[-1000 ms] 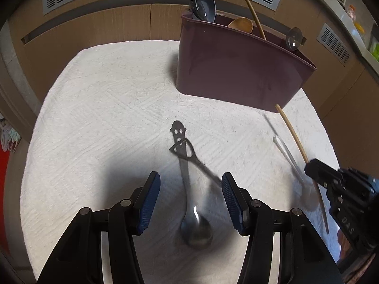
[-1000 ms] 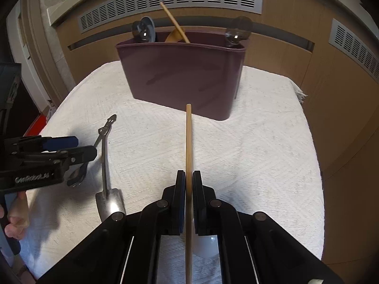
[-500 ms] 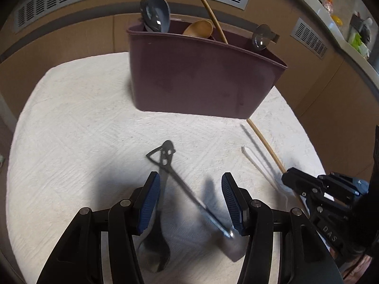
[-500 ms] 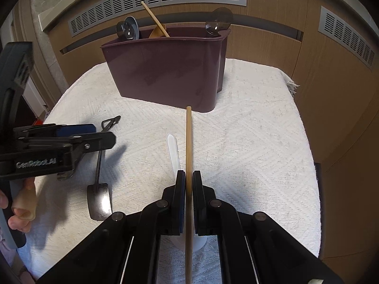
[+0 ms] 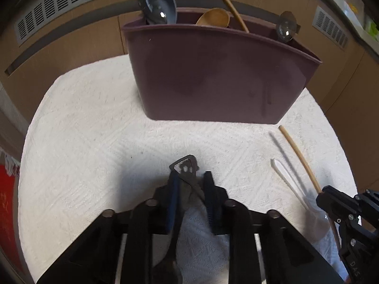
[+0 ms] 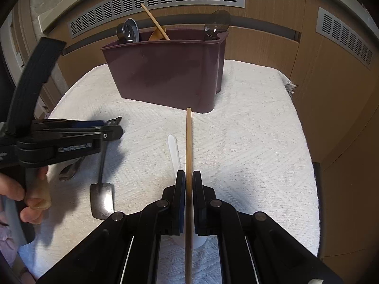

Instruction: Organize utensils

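Left gripper (image 5: 189, 189) is closing, jaws narrow, w/ the handle ends of two metal utensils (image 5: 186, 168) between the blue pads; can't tell if the pads press yet. Handle tips poke out past the fingertips at 12 o'clock. From the right wrist cam one is a flat shovel-shaped spoon (image 6: 102, 200) lying on the cloth, the other a round-bowl spoon (image 6: 69, 171) partly hidden under the gripper body. A hand (image 6: 21, 196) holds that gripper's grip at 9 o'clock.

Right gripper (image 6: 187, 184) is clamped tight on a wooden chopstick (image 6: 188, 142), which runs straight out toward 12 o'clock, tip near the base of the holder. A white plastic spoon (image 6: 173, 149) lies just beside the chopstick on its 9 o'clock side, bowl end under the jaws.

Maroon utensil holder (image 5: 218, 75) stands on the white textured cloth (image 5: 83, 130) at 12 o'clock. In it: dark spoons (image 5: 158, 7) at the left end, a wooden spoon (image 5: 214, 17) & another chopstick (image 5: 227, 2) mid, a dark spoon (image 5: 286, 27) at the right end. Wood panels w/ vent grilles (image 6: 161, 2) behind.
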Available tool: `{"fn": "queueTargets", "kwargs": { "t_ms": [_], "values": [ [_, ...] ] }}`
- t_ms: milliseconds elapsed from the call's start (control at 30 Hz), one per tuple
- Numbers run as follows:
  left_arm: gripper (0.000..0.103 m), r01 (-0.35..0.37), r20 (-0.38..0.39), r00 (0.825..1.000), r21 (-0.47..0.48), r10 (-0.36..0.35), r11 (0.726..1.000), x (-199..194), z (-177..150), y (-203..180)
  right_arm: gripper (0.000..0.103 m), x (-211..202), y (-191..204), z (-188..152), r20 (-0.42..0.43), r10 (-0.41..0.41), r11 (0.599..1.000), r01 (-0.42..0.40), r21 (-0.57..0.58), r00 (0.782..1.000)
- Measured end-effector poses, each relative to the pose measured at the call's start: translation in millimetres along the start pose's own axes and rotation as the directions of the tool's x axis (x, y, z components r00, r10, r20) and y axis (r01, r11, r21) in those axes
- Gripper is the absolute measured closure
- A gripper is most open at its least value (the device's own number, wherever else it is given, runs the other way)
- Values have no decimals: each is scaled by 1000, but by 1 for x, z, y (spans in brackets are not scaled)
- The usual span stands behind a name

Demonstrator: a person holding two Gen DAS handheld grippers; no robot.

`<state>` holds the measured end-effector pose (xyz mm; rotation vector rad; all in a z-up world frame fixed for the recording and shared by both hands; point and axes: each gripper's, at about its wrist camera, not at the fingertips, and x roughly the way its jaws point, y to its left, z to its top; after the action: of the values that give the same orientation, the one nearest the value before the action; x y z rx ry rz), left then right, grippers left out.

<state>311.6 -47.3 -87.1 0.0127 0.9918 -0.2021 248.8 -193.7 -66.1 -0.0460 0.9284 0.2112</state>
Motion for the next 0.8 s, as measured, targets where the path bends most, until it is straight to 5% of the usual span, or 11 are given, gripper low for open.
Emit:
{"fn": "queueTargets", "kwargs": {
  "t_ms": [67,333,567,800],
  "values": [
    [100,30,27,999,-9,-29,1000,-11,-5,4,98,-2,1,0,3,20,1000,-20,2,1000],
    [101,74,215,974,5,-73,997,-85,-29,17,98,-19,1,3,32,103,994,-104,32,994],
    [99,89,75,993,-30,-86,996,-60,-24,15,97,-16,13,6,10,69,997,-69,-23,998],
    [97,58,45,997,-69,-55,996,-48,-31,24,79,6,12,9,-59,82,996,-84,-42,995]
  ]
}}
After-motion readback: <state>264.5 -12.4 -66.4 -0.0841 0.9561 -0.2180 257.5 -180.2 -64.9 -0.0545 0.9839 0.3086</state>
